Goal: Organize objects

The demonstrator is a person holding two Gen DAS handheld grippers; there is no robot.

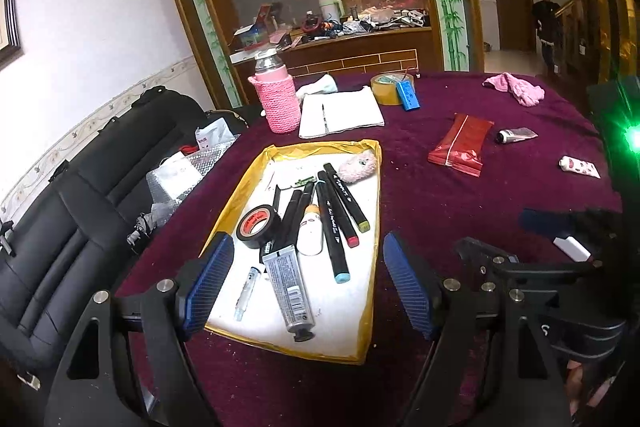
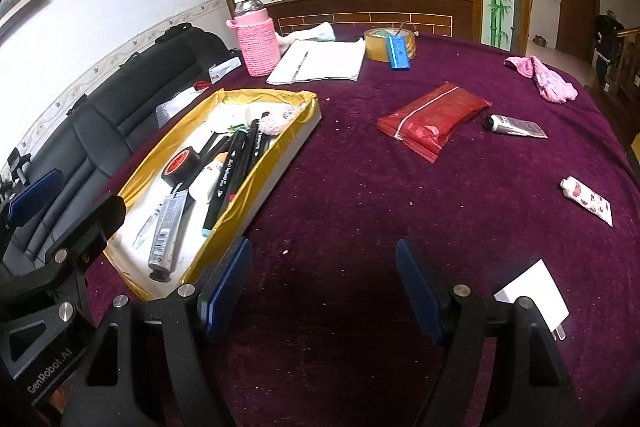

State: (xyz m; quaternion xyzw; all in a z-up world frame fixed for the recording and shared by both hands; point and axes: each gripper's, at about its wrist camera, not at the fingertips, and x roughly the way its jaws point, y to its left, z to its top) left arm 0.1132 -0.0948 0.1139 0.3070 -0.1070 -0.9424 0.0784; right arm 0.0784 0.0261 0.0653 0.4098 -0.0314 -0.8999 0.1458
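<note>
Right gripper [image 2: 322,287], jaws wide apart and empty, hovers beside the gold tray [image 2: 280,163]; a white charger [image 2: 534,291] lies just right of it, nearer than the left gripper [image 1: 308,283].

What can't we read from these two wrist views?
- White charger: right wrist view, part hidden behind the right gripper finger; left wrist view, only a sliver shows.
- Marker labels: too small in both views.
- Tray contents under the black tape and silver tube: covered.
- Ledge clutter behind the glass: blurred, far.
- Left gripper in right wrist view: cut by the left edge.
</note>
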